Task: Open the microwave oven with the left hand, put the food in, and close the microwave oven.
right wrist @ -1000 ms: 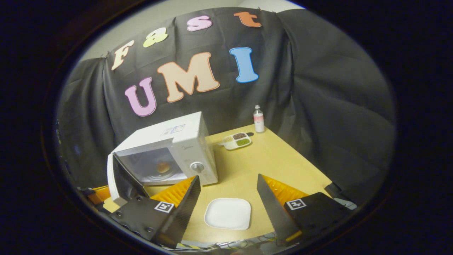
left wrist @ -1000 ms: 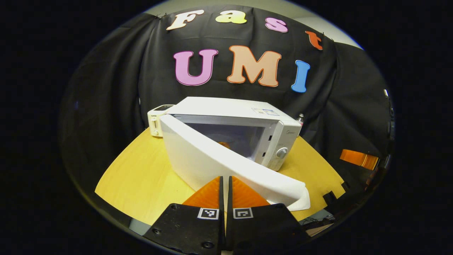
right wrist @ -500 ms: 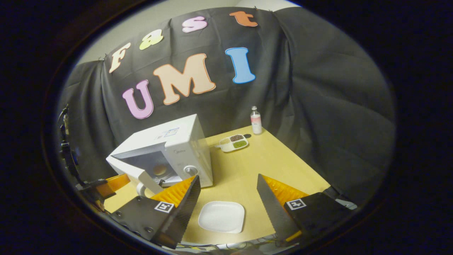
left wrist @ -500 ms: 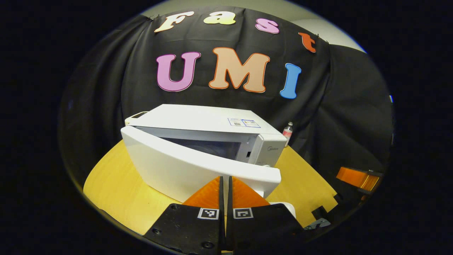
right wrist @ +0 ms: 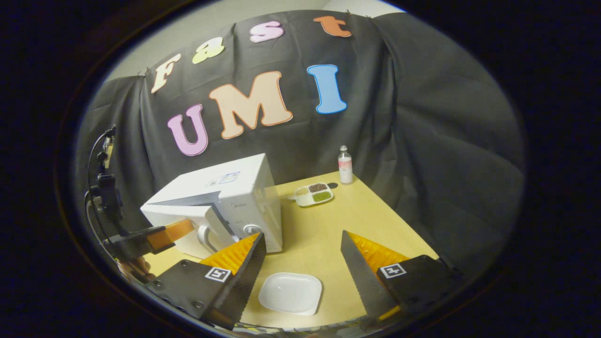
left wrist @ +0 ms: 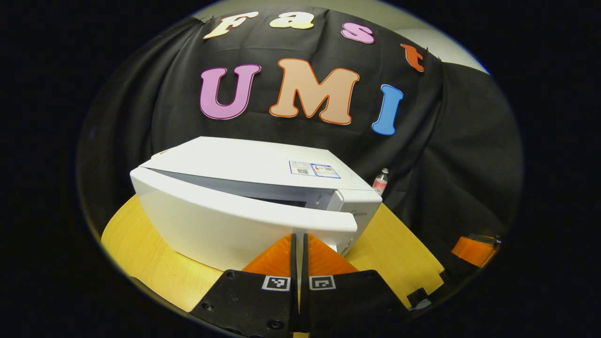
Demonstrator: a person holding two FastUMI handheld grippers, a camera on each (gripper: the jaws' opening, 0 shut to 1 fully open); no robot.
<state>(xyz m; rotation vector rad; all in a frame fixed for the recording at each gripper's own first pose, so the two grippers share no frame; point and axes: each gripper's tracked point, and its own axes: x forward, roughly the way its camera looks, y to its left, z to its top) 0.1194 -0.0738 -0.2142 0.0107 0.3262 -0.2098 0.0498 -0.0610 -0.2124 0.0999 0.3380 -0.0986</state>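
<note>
- My left tool (left wrist: 299, 244), fingers closed together, presses the microwave (left wrist: 263, 162) door (left wrist: 225, 220), which stands slightly ajar.
- My right tool (right wrist: 300, 263) hangs open above a white plate (right wrist: 291, 293) on the worktop (right wrist: 357, 220).

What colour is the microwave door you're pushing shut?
White, plain; the microwave door shows best in the left gripper view.

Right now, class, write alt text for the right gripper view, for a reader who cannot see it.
A white microwave stands on a yellow table, its door nearly shut, with the left gripper against the door. In front, the right gripper is open above an empty white plate; a divided snack dish and a bottle sit farther back.
</note>
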